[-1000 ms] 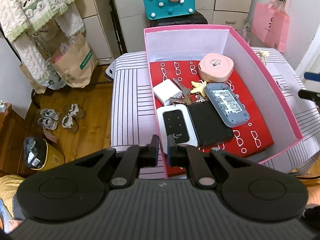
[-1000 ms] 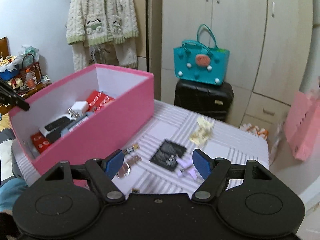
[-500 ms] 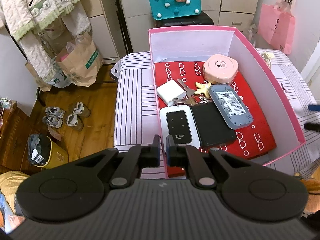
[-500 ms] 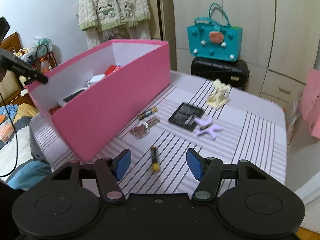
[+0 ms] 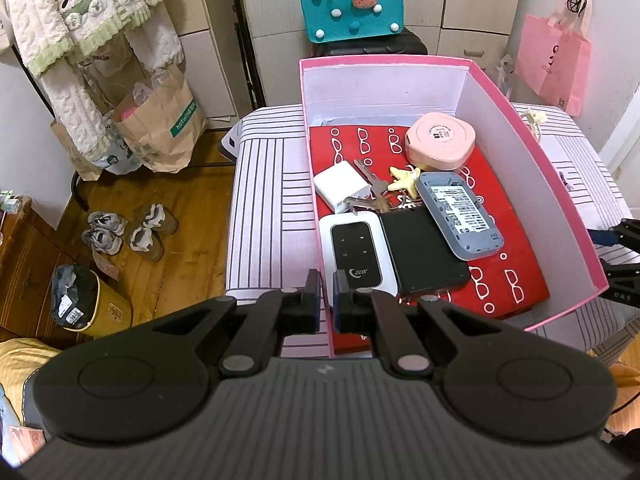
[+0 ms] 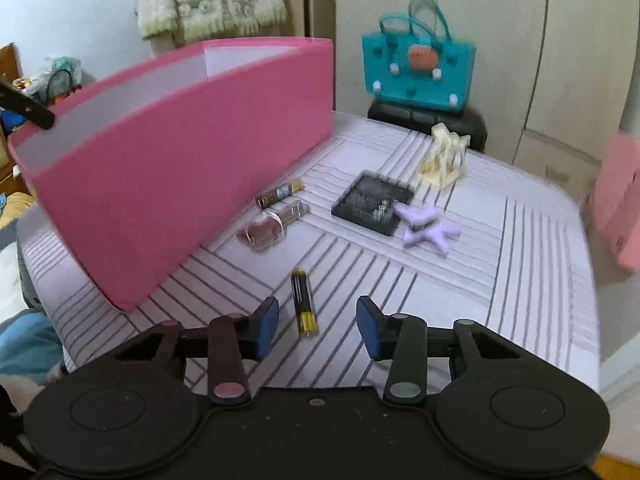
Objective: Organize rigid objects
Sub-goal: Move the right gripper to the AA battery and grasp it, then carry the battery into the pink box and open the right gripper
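Observation:
My left gripper is shut on the near-left wall of the pink box. Inside the box lie a white pocket router, a black device, a grey device, a pink round case, a white charger and keys. My right gripper hangs low over the striped table, its jaws closing. A black and yellow battery lies between the blue fingertips, untouched by them. The pink box stands to the left.
On the table beside the box lie a second battery, a clear case, a black tray, a purple clip and a cream clip. A teal bag sits on a black suitcase behind. Shoes and paper bags are on the floor.
My right gripper has sunk toward the table and narrowed its jaws, bringing the battery between its fingertips. The left gripper stays shut on the box wall in the same place.

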Demonstrator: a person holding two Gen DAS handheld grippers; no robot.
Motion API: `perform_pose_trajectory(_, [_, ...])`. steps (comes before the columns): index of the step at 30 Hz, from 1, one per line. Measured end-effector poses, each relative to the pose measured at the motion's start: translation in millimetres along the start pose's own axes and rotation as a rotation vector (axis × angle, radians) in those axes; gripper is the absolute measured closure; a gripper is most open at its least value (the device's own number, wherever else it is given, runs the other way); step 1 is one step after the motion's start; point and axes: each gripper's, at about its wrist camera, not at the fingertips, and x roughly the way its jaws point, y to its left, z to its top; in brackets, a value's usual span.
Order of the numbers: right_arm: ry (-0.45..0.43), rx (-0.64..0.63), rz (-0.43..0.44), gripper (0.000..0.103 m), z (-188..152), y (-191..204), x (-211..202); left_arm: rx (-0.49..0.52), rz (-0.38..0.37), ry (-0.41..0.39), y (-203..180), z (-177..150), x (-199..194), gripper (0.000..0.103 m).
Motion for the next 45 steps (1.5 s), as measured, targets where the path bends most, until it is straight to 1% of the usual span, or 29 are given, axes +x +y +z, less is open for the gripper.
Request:
perform_pose_trajectory(2, [0.001, -0.023, 0.013, 0.092, 0.3, 1.2, -2.0, -0.002, -0.002, -0.001, 0.4, -0.4, 0.0, 0.098])
perform_pose_trajectory(3, [-0.002, -0.037, 0.018, 0.092, 0.9, 3.0, -4.6, -0.004, -0.005, -0.002, 0.1, -0.2, -0.2, 0.098])
perform_pose_trajectory(5, [-0.035, -0.032, 0.018, 0.092, 2.7, 4.1, -12.3, -0.008, -0.009, -0.003, 0.8, 0.2, -0.9, 0.098])
perform_pose_trajectory(9, [-0.074, -0.036, -0.01, 0.092, 10.0, 6.4, -24.3, -0.004, -0.013, -0.006, 2.0, 0.3, -2.1, 0.098])
perform_pose_trajectory(14, [-0.136, -0.038, -0.01, 0.092, 29.9, 9.6, -41.7, -0.004, -0.021, -0.01, 3.1, -1.0, -2.9, 0.098])
perform_pose_trajectory(16, [-0.177, -0.041, 0.025, 0.092, 42.4, 14.4, -50.1, -0.001, -0.021, -0.013, 3.6, -2.2, -2.7, 0.098])
perform_pose_trajectory(20, [-0.246, -0.075, 0.157, 0.092, 72.6, 36.0, -60.9, -0.003, -0.027, -0.017, 4.4, -2.9, -2.2, 0.097])
perform_pose_trajectory(22, [-0.237, -0.073, 0.209, 0.092, 87.2, 46.6, -55.7, -0.002, -0.029, -0.019, 4.9, -3.5, -2.1, 0.097])
perform_pose_trajectory(24, [-0.201, -0.069, 0.246, 0.092, 103.0, 58.9, -43.5, -0.003, -0.03, -0.017, 5.1, -3.1, -1.8, 0.097])
perform_pose_trajectory(26, [-0.164, -0.119, 0.276, 0.092, 116.5, 74.5, -27.0, -0.005, -0.032, -0.011, 5.1, -2.6, -1.6, 0.097])
perform_pose_trajectory(28, [-0.118, -0.197, 0.256, 0.092, 127.7, 90.1, -8.5, -0.01, -0.034, -0.008, 5.0, -1.7, -1.4, 0.097])
perform_pose_trajectory(29, [-0.09, -0.213, 0.238, 0.092, 133.3, 95.5, 1.8, -0.012, -0.034, -0.008, 5.1, -1.7, -1.2, 0.097])
perform_pose_trajectory(32, [0.023, -0.177, 0.196, 0.093, 145.8, 98.2, 30.1, -0.019, -0.036, -0.01, 6.2, -1.7, -1.0, 0.097])
perform_pose_trajectory(33, [0.04, -0.169, 0.175, 0.093, 148.0, 98.4, 37.2, -0.026, -0.04, -0.011, 7.1, -2.2, -0.6, 0.097])
perform_pose_trajectory(35, [0.037, -0.191, 0.137, 0.092, 150.1, 100.6, 40.8, -0.034, -0.042, -0.012, 7.9, -2.2, 0.8, 0.097])
perform_pose_trajectory(36, [0.043, -0.188, 0.138, 0.092, 150.8, 101.2, 42.2, -0.039, -0.041, -0.013, 8.4, -1.8, 1.7, 0.097])
perform_pose_trajectory(39, [0.074, -0.133, 0.2, 0.091, 152.7, 95.2, 42.7, -0.048, -0.04, -0.023, 7.9, -1.2, 2.4, 0.097])
perform_pose_trajectory(40, [0.068, -0.11, 0.217, 0.091, 153.6, 91.8, 40.2, -0.048, -0.041, -0.024, 8.0, -1.3, 2.7, 0.097])
perform_pose_trajectory(45, [-0.024, -0.042, 0.228, 0.089, 154.0, 69.4, 9.0, -0.05, -0.052, -0.024, 10.3, -1.7, 2.9, 0.097])
